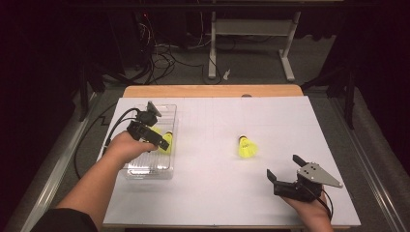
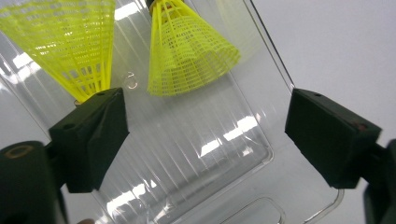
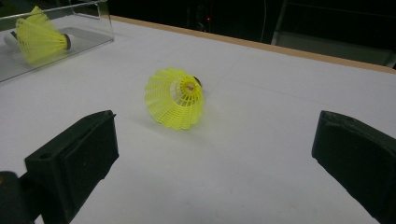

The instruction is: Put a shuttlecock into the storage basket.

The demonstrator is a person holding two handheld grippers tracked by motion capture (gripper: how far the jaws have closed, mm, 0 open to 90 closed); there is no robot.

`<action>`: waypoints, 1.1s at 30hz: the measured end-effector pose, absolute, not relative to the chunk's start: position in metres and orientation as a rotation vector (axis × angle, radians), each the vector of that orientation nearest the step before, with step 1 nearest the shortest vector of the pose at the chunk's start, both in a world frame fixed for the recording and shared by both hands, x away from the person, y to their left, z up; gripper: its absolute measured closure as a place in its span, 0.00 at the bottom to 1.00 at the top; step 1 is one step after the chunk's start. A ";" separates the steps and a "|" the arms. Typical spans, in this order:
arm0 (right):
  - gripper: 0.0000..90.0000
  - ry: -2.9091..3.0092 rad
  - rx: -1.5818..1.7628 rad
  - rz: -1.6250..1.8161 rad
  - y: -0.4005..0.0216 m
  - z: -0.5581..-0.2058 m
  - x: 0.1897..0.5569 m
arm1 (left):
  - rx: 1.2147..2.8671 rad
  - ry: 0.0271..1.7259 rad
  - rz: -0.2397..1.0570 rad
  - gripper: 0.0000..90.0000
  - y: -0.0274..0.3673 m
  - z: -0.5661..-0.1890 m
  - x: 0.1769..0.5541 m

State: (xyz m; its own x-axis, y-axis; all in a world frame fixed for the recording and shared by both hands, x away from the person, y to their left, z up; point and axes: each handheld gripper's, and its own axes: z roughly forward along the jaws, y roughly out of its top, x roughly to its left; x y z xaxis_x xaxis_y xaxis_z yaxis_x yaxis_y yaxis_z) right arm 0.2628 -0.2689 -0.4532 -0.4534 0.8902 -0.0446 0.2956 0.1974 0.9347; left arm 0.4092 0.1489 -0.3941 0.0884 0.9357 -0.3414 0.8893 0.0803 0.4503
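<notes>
A clear plastic tray (image 1: 147, 170) lies at the table's left and holds two yellow shuttlecocks, one (image 2: 187, 51) beside the other (image 2: 70, 42). My left gripper (image 1: 157, 140) hangs just above the tray, and its open jaws (image 2: 205, 135) have nothing between them. A third yellow shuttlecock (image 1: 246, 147) lies on its side on the white table, right of the middle. My right gripper (image 1: 284, 168) rests near the front right, open and pointed at that shuttlecock (image 3: 175, 98), a short way off from it.
White paper (image 1: 217, 193) covers the table, with a wooden edge (image 1: 212, 91) at the far side. The tray's corner (image 3: 100, 21) with a shuttlecock (image 3: 37, 39) inside shows far left in the right gripper view. Cables and table legs stand on the floor beyond.
</notes>
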 end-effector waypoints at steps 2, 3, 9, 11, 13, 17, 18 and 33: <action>0.01 1.869 1.105 1.251 -0.269 -0.453 0.263 | 1.812 1.785 0.102 0.12 0.149 -0.393 0.408; 0.01 1.869 1.103 1.250 -0.269 -0.453 0.263 | 1.810 1.785 0.110 0.11 0.148 -0.393 0.408; 0.01 1.865 1.102 1.254 -0.269 -0.452 0.262 | 1.827 1.773 0.104 0.01 0.139 -0.388 0.402; 0.01 1.864 1.100 1.256 -0.269 -0.452 0.262 | 1.832 1.772 0.107 0.00 0.135 -0.386 0.400; 0.01 1.867 1.100 1.256 -0.268 -0.452 0.262 | 1.837 1.760 0.100 0.00 0.130 -0.383 0.398; 0.01 1.869 1.095 1.256 -0.268 -0.452 0.261 | 1.854 1.736 0.091 0.01 0.120 -0.378 0.394; 0.01 1.869 1.095 1.257 -0.268 -0.452 0.261 | 1.859 1.732 0.093 0.01 0.118 -0.378 0.394; 0.01 1.864 1.113 1.262 -0.269 -0.454 0.266 | 1.895 1.669 0.062 0.01 0.089 -0.369 0.388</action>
State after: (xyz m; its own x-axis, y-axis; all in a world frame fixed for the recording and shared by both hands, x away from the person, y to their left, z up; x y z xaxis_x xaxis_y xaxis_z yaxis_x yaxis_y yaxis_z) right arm 0.2661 -0.2687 -0.4536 -0.4525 0.8911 -0.0348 0.2984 0.1881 0.9357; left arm 0.3883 0.0894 -0.3690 0.2056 0.9147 -0.3479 0.8862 -0.0232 0.4628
